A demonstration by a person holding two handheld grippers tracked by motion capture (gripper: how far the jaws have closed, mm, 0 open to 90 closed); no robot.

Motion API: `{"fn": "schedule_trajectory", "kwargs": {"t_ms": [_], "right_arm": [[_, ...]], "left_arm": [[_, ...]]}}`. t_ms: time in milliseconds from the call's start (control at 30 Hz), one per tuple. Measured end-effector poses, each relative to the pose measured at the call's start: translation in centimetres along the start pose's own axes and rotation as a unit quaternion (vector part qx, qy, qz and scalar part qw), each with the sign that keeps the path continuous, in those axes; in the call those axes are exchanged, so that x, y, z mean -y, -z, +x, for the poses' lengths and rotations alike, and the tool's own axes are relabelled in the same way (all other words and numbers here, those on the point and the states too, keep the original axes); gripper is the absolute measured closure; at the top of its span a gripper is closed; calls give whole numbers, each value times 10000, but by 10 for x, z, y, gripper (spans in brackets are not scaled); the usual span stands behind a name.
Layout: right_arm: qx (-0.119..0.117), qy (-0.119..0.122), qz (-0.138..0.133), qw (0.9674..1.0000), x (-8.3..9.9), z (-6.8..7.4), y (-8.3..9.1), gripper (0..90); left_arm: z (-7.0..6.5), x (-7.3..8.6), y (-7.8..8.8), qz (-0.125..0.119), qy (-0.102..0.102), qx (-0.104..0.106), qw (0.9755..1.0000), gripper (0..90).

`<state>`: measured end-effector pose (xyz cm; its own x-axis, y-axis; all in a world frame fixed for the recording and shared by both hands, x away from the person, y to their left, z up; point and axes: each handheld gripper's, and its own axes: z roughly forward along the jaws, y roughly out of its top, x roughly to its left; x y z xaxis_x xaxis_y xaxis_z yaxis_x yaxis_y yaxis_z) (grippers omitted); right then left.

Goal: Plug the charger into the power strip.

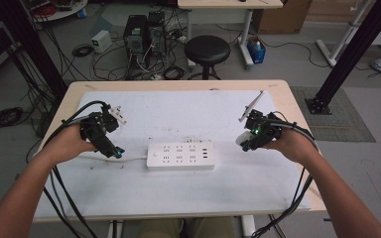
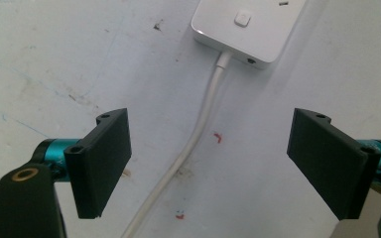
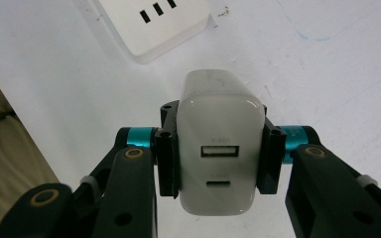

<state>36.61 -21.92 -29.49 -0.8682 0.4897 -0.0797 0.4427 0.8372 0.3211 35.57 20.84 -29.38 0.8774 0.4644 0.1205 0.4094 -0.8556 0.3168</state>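
A white power strip [image 1: 180, 155] lies flat in the middle of the white mat, its cable [image 2: 198, 131] running off to the left. My right gripper [image 3: 217, 148] is shut on a white USB charger [image 3: 220, 148], whose port face points at the camera; it hangs above the mat just right of the strip [image 3: 154, 22]. In the high view that charger [image 1: 242, 140] shows at the right gripper [image 1: 250, 139]. My left gripper [image 1: 110, 148] stands open above the cable, left of the strip's switch end [image 2: 245, 27], with nothing between its jaws [image 2: 211, 168].
The white mat [image 1: 178, 193] covers most of a wooden table [image 1: 178, 85]. A small white plug piece [image 1: 119, 115] lies at the mat's left rear. A thin flat strip [image 1: 253, 105] lies at the right rear. A black stool [image 1: 207, 50] and computer towers stand beyond the table.
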Motion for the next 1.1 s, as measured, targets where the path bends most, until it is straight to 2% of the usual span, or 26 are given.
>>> {"fn": "schedule_trajectory", "kwargs": {"t_ms": [167, 233, 300, 367, 433, 467, 500, 567, 600, 633, 667, 700, 733, 767, 833, 867, 900, 933, 967, 1067, 1100], "right_arm": [[45, 126, -28, 9999, -9, 3, -2, 617], [40, 225, -109, 9997, -16, 3, -2, 617], [25, 326, -191, 9993, -24, 5, -1, 617], [26, 456, -211, 9987, -34, 7, 0, 617], [98, 676, -182, 9975, -45, 10, 1, 617], [110, 799, -207, 9965, -51, 10, 1, 617], [107, 834, -210, 9962, -57, 11, 2, 617], [54, 964, -214, 9951, -68, 12, 0, 617], [-23, 1083, -213, 9939, -78, 12, -6, 617], [-23, 1083, -213, 9939, -78, 12, -6, 617], [-107, 1182, -155, 9928, -88, 15, -17, 617], [-107, 1182, -155, 9928, -88, 15, -17, 617], [-136, 1284, -87, 9916, -92, 17, -23, 617], [-164, 1389, -25, 9902, -96, 18, -30, 617], [-224, 1462, 35, 9890, -100, 19, -36, 618], [-327, 1561, 336, 9866, -109, 22, -51, 618], [-327, 1561, 336, 9866, -109, 22, -51, 618], [-339, 1642, 352, 9852, -112, 22, -56, 618], [-351, 1647, 403, 9849, -115, 23, -59, 618], [-422, 1805, 535, 9812, -122, 28, -72, 618], [-422, 1805, 535, 9812, -122, 28, -72, 618]], "left_arm": [[-2, 6, -2, -99, 70, 13, 9999, 173], [-3, 9, -5, -198, 158, 19, 9997, 173], [-3, 12, -7, -153, 149, 5, 9998, 173], [-5, 15, -10, -179, 209, -26, 9996, 173], [-6, 18, -11, -203, 208, -63, 9996, 173], [-8, 20, -12, -274, 278, -75, 9992, 173], [-8, 21, -12, -241, 232, -84, 9994, 173], [-8, 25, -15, -302, 279, -65, 9991, 173], [-7, 26, -15, -267, 248, -66, 9993, 173], [-8, 28, -17, -299, 310, -78, 9990, 173], [-8, 29, -18, -289, 316, -77, 9991, 173], [-8, 30, -19, -272, 313, -90, 9991, 173], [-10, 30, -21, -336, 390, -78, 9986, 173], [-10, 31, -20, -251, 310, -82, 9992, 173], [-11, 30, -22, -278, 291, -60, 9992, 173], [-11, 29, -22, -256, 250, -64, 9993, 173], [-12, 29, -23, -244, 251, -71, 9994, 173], [-13, 28, -24, -289, 301, -78, 9991, 173], [-12, 28, -24, -217, 234, -118, 9994, 173], [-12, 27, -24, -213, 236, -119, 9994, 173], [-13, 27, -24, -213, 224, -123, 9994, 173]]}}
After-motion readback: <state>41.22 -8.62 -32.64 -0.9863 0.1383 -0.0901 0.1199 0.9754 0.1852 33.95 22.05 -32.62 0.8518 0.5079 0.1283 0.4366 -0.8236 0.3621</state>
